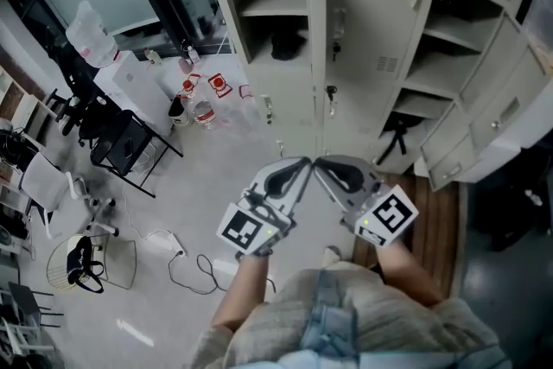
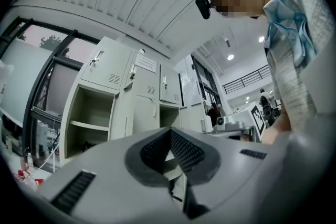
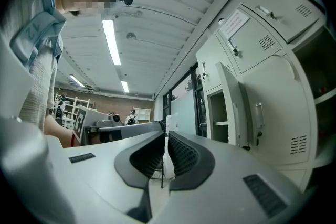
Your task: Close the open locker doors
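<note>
The pale grey metal locker bank (image 1: pixel 371 30) stands ahead of the person with several doors open. A narrow grey door (image 1: pixel 315 30) juts out edge-on beside the open left compartment (image 1: pixel 272 9), and wider grey doors (image 1: pixel 499 99) hang swung out at the right, baring shelves. Both tools are well short of any door. The left gripper (image 1: pixel 298 168) and the right gripper (image 1: pixel 327 167) are held side by side above the grey floor. Each has its jaws drawn together at the tips and grasps nothing.

No grip seems needed. The closed jaw tips can likely push flat on a door's outer face, near the free edge away from the hinge. Follow the swing until the door seats, and keep clear of the neighbouring open door.
</note>
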Available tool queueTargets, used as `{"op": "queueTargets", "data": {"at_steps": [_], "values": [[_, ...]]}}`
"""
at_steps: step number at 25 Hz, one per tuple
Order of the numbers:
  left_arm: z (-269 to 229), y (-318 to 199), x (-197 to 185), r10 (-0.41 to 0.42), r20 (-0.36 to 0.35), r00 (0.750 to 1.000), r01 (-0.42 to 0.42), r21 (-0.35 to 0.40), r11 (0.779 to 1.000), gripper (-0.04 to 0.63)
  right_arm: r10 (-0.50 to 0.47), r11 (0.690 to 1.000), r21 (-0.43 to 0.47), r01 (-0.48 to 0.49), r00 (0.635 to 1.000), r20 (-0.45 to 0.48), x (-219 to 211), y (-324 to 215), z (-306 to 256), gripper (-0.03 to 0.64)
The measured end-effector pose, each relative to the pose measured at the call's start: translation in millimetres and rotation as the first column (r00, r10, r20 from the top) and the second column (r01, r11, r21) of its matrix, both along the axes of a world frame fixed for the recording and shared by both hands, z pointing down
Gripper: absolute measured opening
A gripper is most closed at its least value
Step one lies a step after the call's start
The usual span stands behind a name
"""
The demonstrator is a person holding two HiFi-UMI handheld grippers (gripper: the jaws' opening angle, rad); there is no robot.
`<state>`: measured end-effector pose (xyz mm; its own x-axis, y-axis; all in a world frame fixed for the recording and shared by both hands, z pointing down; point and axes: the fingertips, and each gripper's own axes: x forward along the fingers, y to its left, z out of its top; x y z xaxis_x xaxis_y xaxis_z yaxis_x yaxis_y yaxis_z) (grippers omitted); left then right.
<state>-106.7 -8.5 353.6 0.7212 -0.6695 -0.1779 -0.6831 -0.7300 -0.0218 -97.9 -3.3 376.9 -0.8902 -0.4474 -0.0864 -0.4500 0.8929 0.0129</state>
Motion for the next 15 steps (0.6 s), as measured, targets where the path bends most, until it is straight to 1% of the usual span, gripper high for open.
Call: {"op": "queueTargets", "data": {"at_steps": [5,8,11,15], "values": [[-6,-32,7,-0.032,0.011,0.999,0.032,0.024,0.999,0.003,-0.019,1.000,0.019,0.018,1.000,0.020,6,-37,-12,0.003],[-5,-44,14,-0.034,0.027,0.999,0.033,0.030,0.999,0.003,-0.020,0.999,0.032,0.019,1.000,0.024,11,-54,-14,0.003],[-2,-53,16,-0.038,0.037,0.999,0.037,0.024,0.999,0.003,-0.004,1.000,0.019,0.004,1.000,0.016,14,-72,-11,0.003],[3,-69,10,-0.047,0.032,0.998,0.046,0.013,0.999,0.003,0.024,1.000,-0.001,-0.024,1.000,-0.005,15,-93,-6,0.006]]}}
